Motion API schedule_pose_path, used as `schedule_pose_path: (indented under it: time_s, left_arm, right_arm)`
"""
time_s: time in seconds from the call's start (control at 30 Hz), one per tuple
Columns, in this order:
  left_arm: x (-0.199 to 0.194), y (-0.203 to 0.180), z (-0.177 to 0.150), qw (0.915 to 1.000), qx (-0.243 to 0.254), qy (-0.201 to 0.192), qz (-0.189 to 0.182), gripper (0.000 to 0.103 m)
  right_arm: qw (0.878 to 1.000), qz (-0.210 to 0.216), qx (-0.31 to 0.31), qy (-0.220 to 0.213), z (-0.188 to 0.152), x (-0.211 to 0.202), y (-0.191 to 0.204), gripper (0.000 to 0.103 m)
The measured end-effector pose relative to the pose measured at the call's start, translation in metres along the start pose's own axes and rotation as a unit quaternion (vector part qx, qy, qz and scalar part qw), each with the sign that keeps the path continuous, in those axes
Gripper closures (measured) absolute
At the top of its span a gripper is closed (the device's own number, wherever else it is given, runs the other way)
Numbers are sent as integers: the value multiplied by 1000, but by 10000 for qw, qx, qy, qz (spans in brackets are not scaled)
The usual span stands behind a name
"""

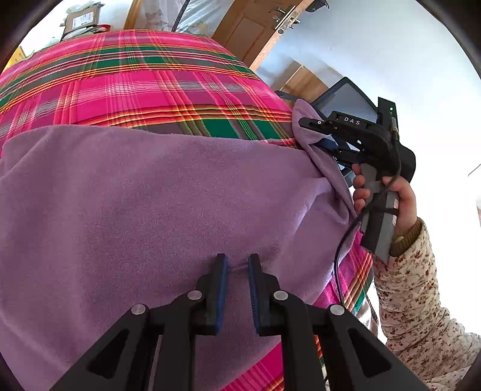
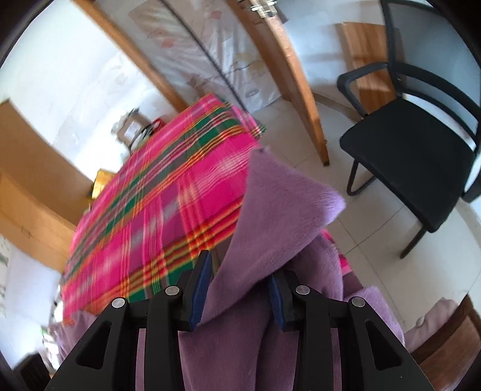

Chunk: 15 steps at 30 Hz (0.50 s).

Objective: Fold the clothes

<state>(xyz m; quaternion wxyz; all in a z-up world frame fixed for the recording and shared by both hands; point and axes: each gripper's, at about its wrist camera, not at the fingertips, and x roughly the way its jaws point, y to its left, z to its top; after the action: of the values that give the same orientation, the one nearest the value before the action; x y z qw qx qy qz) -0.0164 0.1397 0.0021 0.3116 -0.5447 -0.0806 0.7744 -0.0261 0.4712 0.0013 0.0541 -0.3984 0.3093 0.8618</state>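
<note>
The only lettering that reads clearly is "DAS", in pale capitals on the top face of the black plastic right gripper [image 1: 303,122], seen from the left wrist camera beyond the right edge of the pink, green and orange plaid tablecloth [image 1: 144,87]. A brown cardboard box [image 1: 82,21] past the far left corner of that cloth carries a white label with dark print, too small to read. A small white and red sticker sits on the grey handle of the same gripper, its marks illegible. Nothing readable shows in the right wrist view.
</note>
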Motion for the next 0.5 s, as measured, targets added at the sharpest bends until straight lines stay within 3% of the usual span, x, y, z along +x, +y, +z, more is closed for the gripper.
schedule_pose_path:
  time_s: [0.1, 0.17, 0.23, 0.5]
  left_arm:
    - [0, 1, 0, 10000, -9, -3, -16, 89]
    - [0, 1, -1, 10000, -9, -4, -12, 89]
    - [0, 0, -1, 10000, -10, -4, -5, 89]
    - [1, -3, -2, 10000, -11, -1, 99, 89]
  right_arm:
    - [9998, 75, 188, -31, 4, 1, -5, 69]
    - [9999, -64, 147, -31, 5, 1, -5, 87]
    - [9998, -29, 176, -87, 5, -1, -8, 97]
    - [9972, 51, -192, -726, 7, -46, -6, 100]
